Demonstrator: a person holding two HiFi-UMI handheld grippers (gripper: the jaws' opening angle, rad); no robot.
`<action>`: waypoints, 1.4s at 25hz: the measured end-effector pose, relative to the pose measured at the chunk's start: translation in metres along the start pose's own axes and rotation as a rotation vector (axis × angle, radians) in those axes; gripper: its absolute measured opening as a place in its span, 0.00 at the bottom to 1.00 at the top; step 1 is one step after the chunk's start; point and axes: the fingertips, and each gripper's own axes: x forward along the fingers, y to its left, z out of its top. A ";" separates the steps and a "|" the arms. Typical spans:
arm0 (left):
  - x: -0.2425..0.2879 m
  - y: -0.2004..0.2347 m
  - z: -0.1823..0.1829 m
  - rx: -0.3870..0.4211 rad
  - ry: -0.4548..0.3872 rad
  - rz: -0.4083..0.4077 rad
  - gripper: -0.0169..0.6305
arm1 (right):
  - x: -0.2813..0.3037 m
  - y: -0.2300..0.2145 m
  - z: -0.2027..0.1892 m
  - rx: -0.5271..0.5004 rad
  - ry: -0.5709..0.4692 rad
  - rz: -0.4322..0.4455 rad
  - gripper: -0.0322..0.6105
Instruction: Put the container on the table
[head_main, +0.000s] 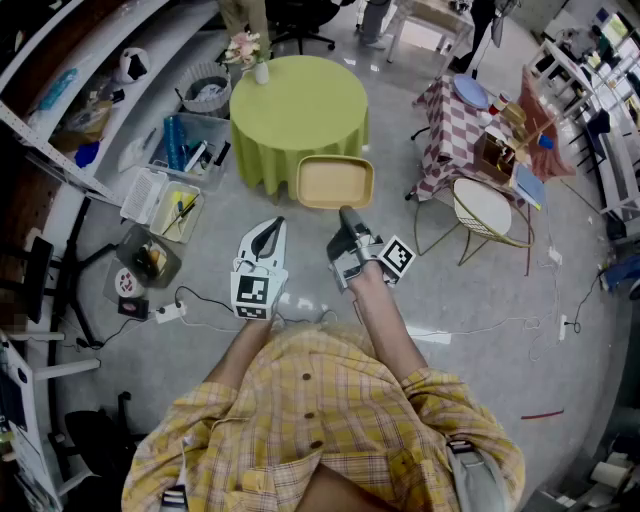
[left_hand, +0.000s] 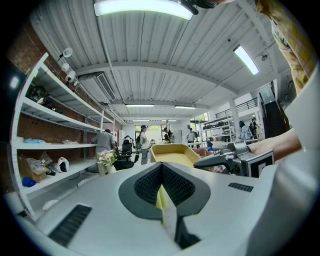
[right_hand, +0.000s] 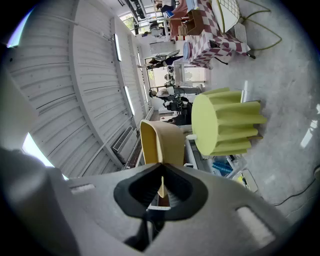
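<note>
The left gripper (head_main: 270, 228) hung over the floor, short of the round surface (head_main: 298, 100), its fingers (left_hand: 144, 184) clenched together on nothing. To its right, the right gripper (head_main: 347, 214) had its fingers (right_hand: 134, 192) clamped on the near rim of the container (head_main: 335, 183), a shallow yellow tray held in the air just off the surface's near edge. The carry seemed the step in hand. Next, the tray likely needed reaching past that edge, lowering flat onto the green cloth, then releasing.
</note>
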 end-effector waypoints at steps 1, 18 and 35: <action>-0.001 0.000 0.000 0.002 0.000 0.001 0.04 | 0.000 0.000 0.000 0.004 -0.002 0.002 0.07; 0.000 -0.007 -0.004 0.004 0.023 0.015 0.04 | 0.002 -0.003 0.001 0.013 0.041 -0.024 0.07; 0.017 -0.048 -0.002 0.015 0.037 0.086 0.04 | -0.009 -0.006 0.026 -0.033 0.135 -0.012 0.07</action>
